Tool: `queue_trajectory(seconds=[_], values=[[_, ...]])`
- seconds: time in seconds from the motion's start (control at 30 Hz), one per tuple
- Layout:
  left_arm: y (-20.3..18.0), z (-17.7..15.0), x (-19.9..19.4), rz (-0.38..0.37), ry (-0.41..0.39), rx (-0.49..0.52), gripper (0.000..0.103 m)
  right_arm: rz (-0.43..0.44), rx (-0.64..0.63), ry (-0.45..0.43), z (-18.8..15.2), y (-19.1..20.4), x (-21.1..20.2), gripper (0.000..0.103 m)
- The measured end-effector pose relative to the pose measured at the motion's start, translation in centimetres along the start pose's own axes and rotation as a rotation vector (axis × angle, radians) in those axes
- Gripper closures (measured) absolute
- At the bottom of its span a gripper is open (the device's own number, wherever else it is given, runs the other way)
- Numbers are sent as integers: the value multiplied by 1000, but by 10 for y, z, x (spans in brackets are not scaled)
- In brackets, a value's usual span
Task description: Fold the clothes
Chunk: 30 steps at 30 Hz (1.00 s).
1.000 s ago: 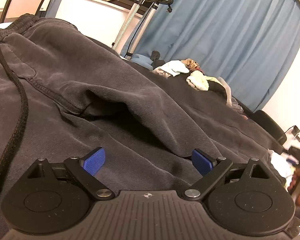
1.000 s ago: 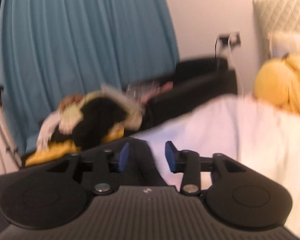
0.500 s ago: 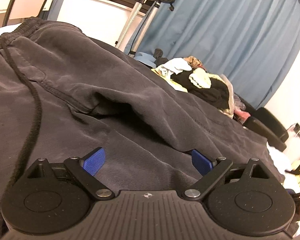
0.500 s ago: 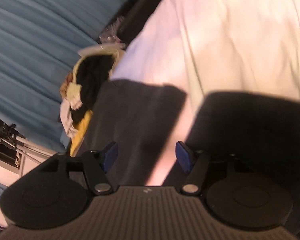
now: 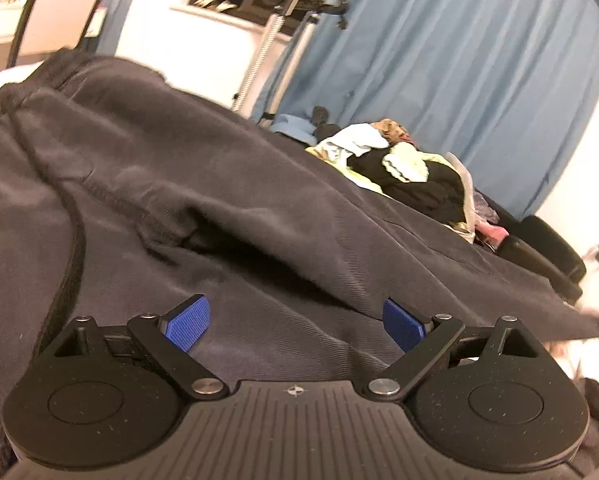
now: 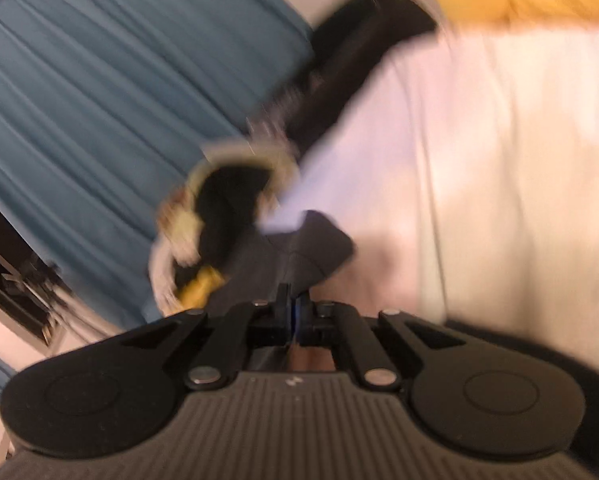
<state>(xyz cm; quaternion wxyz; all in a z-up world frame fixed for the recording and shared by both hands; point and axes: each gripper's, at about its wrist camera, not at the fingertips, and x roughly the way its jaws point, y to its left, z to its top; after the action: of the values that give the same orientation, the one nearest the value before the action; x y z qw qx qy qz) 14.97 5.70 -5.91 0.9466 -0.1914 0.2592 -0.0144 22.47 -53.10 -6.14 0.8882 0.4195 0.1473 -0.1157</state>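
Viewing from the left wrist: the left gripper [image 5: 297,322] hovers with jaws wide apart and nothing between them, low over the dark trousers [image 5: 227,184] spread on the bed. Their drawstring [image 5: 73,232] trails at 9 o'clock; a laundry pile [image 5: 411,172] sits at 1 o'clock.

Viewing from the right wrist, blurred: the right gripper [image 6: 293,312] has jaws closed on a trouser corner [image 6: 303,248]. Risk: this thin pinch could slip during lifting, because heavy fabric drags. The cloth appears thick, soft and creased.

Dark grey drawstring trousers [image 5: 227,200] spread rumpled, hem apparently pinched, lifted
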Motion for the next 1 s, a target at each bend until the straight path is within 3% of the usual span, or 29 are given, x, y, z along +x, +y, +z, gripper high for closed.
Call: queue_trajectory(seconds=[0.1,0.2,0.3,0.33,0.37,0.43,0.53,0.63,0.7,0.8,0.9,0.97,1.0], values=[[-3,-2,3,-22,14,5,8,-108,-161,62,-15,5,10,99],[-6,-4,5,-15,21,21,8,-183,-48,157,-27,-18,13,90],[-6,-2,2,-25,15,16,8,-188,40,97,-26,-21,-19,79],[-6,-1,1,-29,13,13,8,-192,53,59,-28,-19,-35,59],[-6,-1,-1,-33,11,11,8,-192,79,27,-30,-16,-52,51],[-6,0,-5,-36,8,6,8,-190,121,3,-38,-13,-80,51],[-6,2,-13,-45,12,-13,8,-243,176,-9,-46,-15,-120,31],[-7,6,-22,-41,20,-18,8,-294,257,-31,-52,-27,-158,26],[-5,4,-26,-28,29,-25,8,-308,295,-24,-55,-33,-164,15],[-2,2,-23,-10,60,-38,8,-309,340,16,-57,-43,-160,16],[0,3,-21,2,66,-46,8,-335,325,54,-53,-52,-134,25],[0,4,-21,5,66,-46,8,-359,278,67,-49,-54,-118,70],[0,4,-20,6,66,-43,8,-370,250,73,-47,-55,-111,80]])
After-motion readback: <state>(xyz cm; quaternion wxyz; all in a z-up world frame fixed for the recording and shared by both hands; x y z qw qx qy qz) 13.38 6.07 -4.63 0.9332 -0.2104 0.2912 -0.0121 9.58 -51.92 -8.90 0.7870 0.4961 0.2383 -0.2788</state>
